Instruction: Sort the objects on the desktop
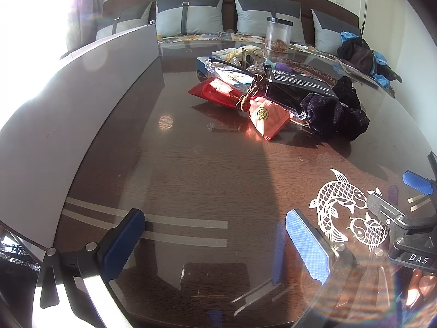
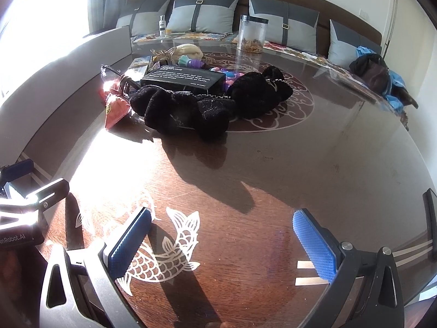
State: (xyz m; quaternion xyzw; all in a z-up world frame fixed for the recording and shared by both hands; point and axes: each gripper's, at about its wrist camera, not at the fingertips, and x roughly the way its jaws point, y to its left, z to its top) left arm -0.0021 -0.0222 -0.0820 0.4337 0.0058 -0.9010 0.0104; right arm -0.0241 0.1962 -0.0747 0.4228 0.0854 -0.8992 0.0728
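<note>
Two claws hang over a glossy dark wood worktop [image 1: 191, 180], both spread wide and holding nothing. In the left wrist view the left claw [image 1: 215, 243] has bare tabletop between its blue-padded fingers, and the right claw [image 1: 393, 199] shows at about 4 o'clock, just above a pale fish inlay [image 1: 344, 207]. In the right wrist view the right claw [image 2: 224, 246] hovers over another fish inlay [image 2: 164, 257], with part of the left claw [image 2: 32, 199] at 9 o'clock. The things to sort lie heaped together near the middle of the worktop, well apart from both claws: a red snack packet [image 1: 215, 90], a pink sachet [image 1: 266, 116] with a gold seal, a black box [image 1: 299, 80] with white print, a dark velvet scrunchie [image 1: 333, 112] touching the box's near corner, and a clear plastic case [image 1: 232, 72] (its contents are too small to tell). Behind the heap, toward 12 o'clock, stands a clear jar [image 1: 278, 34] with a dark lid. Grey cushions [image 1: 188, 13] line a bench beyond the far edge.
</note>
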